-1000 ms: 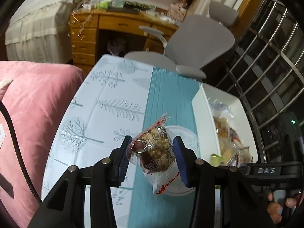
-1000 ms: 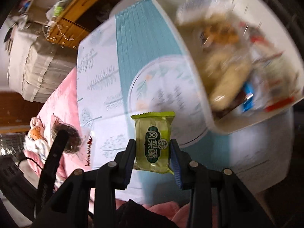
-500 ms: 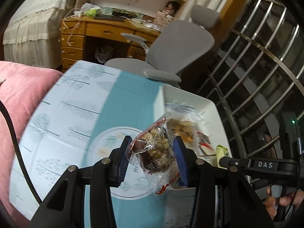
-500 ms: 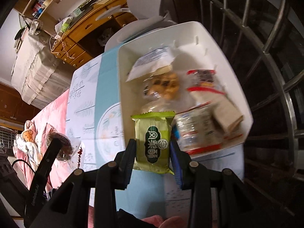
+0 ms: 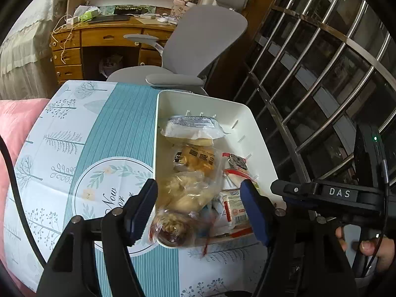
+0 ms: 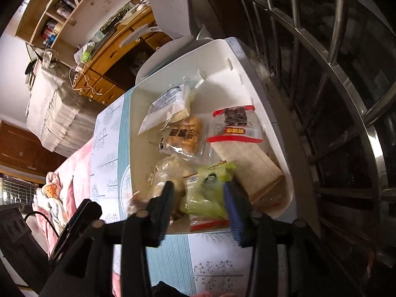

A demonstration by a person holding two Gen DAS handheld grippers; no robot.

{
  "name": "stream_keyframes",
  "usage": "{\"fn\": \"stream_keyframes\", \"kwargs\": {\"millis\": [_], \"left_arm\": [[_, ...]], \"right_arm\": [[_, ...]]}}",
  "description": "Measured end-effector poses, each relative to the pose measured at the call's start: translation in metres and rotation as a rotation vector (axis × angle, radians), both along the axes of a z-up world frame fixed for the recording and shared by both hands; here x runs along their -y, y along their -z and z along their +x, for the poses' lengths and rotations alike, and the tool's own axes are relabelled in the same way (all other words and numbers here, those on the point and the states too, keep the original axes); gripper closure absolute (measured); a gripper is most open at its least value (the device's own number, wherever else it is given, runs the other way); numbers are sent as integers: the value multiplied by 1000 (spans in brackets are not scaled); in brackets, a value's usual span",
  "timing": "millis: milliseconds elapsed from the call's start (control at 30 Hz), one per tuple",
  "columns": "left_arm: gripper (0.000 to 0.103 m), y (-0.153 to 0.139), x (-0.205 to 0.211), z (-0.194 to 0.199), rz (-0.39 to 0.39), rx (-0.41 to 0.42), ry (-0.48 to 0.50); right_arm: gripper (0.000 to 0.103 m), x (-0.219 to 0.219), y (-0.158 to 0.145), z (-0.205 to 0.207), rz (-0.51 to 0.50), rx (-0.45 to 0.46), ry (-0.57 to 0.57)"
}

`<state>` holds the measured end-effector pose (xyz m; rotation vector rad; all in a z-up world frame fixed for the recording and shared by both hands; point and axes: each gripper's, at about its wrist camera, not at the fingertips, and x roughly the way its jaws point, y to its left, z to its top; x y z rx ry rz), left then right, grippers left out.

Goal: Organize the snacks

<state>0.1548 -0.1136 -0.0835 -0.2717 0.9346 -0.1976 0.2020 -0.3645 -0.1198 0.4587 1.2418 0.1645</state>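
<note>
Over white bin (image 5: 250, 113), both grippers' fingers (image 5: 142, 205) opening, snacks released.

Grey office chair (image 5: 198, 39) stands behind the table, armrest (image 5: 173, 80) just past its far edge. Wooden desk (image 5: 99, 37) with drawers beyond, cluttered top, white cable dangling over its left end. Metal window grille (image 5: 321, 74) at right. Pink bedding (image 6: 71, 173) left, bearing possibly a cartoon-bear print.
</note>
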Motion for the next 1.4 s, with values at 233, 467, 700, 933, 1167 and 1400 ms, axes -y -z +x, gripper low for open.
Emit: {"fn": "stream_keyframes", "kwargs": {"millis": [233,467,700,933,1167,1400], "left_arm": [[21,1,0,-2,24,-52,27],[21,4,-13,-24,39,-89,65],[21,0,-52,-62,63,-120,105],[21,-2,-105,-91,75,-164,165],[21,-33,-164,-102,121,-139,167],[21,-84,-193,-119,165,-95,152]], "right_arm": [[37,13,7,-16,-16,-12,50],[31,10,22,-49,-86,-69,82],[27,-23,37,-88,-162,-152,66],[23,-89,30,-124,-215,-142,34],[20,-149,-3,-153,-211,-98,18],[19,-183,-49,-178,-217,-56,12]]}}
